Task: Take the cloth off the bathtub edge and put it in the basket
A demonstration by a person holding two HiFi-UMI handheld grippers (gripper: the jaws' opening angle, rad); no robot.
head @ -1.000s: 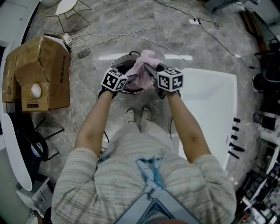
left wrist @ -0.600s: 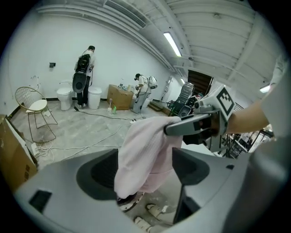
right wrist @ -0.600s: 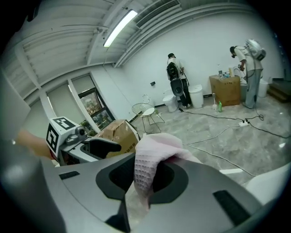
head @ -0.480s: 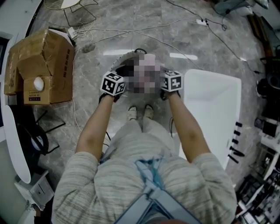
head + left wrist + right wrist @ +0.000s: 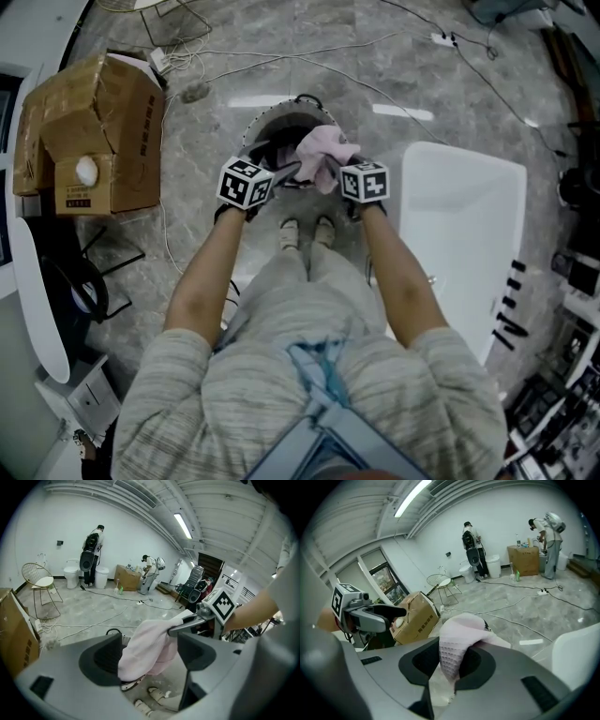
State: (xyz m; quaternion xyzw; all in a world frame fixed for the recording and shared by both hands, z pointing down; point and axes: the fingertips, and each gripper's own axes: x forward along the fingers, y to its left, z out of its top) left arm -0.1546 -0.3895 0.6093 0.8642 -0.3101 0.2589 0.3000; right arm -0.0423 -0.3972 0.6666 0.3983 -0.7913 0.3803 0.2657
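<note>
Marble floor (image 5: 394, 56), basket (image 5: 272, 122) beneath — pink cloth (image 5: 454, 634) pinched in right tool (image 5: 453, 665).

The basket (image 5: 272, 120) is set on the floor just ahead of the person's shoes (image 5: 307, 232). The bathtub (image 5: 459, 225) is placed to its right, and the cardboard box (image 5: 98, 131) well to its left. The cloth (image 5: 323, 150) is hung from the right gripper (image 5: 330, 167) over the basket's right side, with the left gripper (image 5: 289, 171) just beside it on the left. Cables (image 5: 281, 56) are strewn across the floor behind the basket.
</note>
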